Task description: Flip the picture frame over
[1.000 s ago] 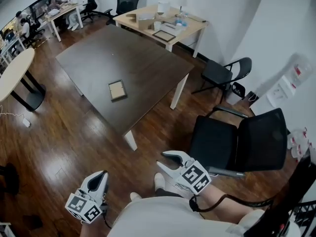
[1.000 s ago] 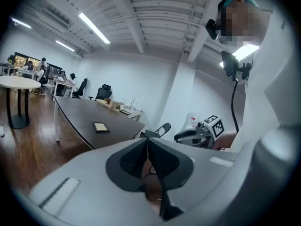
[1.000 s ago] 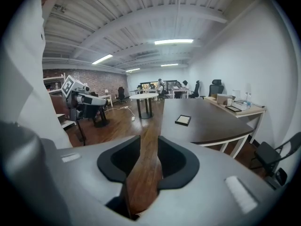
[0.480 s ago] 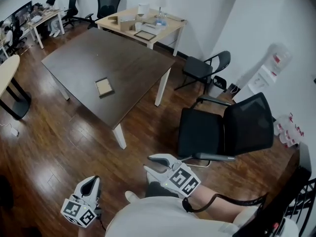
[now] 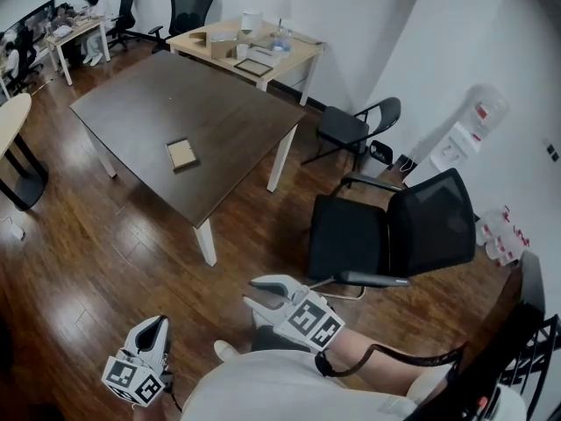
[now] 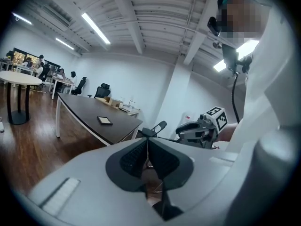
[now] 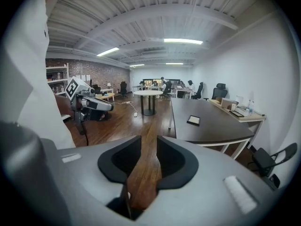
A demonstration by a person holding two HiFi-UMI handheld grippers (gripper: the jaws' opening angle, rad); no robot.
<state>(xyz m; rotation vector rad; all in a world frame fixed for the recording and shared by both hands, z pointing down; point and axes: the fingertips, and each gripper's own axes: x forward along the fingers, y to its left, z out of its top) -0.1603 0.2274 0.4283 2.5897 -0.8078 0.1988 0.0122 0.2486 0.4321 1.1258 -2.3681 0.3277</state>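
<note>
The picture frame [image 5: 182,153] lies flat on the dark brown table [image 5: 228,121], light panel up, far from both grippers. It shows small in the left gripper view [image 6: 104,120] and the right gripper view [image 7: 193,120]. My left gripper [image 5: 159,324] hangs low over the wooden floor near my body; its jaws are shut with nothing between them [image 6: 147,147]. My right gripper [image 5: 259,292] is held beside it, jaws open and empty, with floorboards showing through the gap [image 7: 145,145]. Each gripper appears in the other's view: the right gripper [image 6: 200,127] and the left gripper [image 7: 89,102].
A black office chair [image 5: 386,235] stands just right of me and a folding chair [image 5: 351,128] sits by the wall. Behind the table is a light wooden desk [image 5: 302,53] with boxes and another frame [image 5: 252,67]. A round white table [image 5: 10,121] is at the left.
In the head view the table and frame have slid left and slightly up. Both grippers have shifted down and left in the picture. Neither gripper's jaws have changed.
</note>
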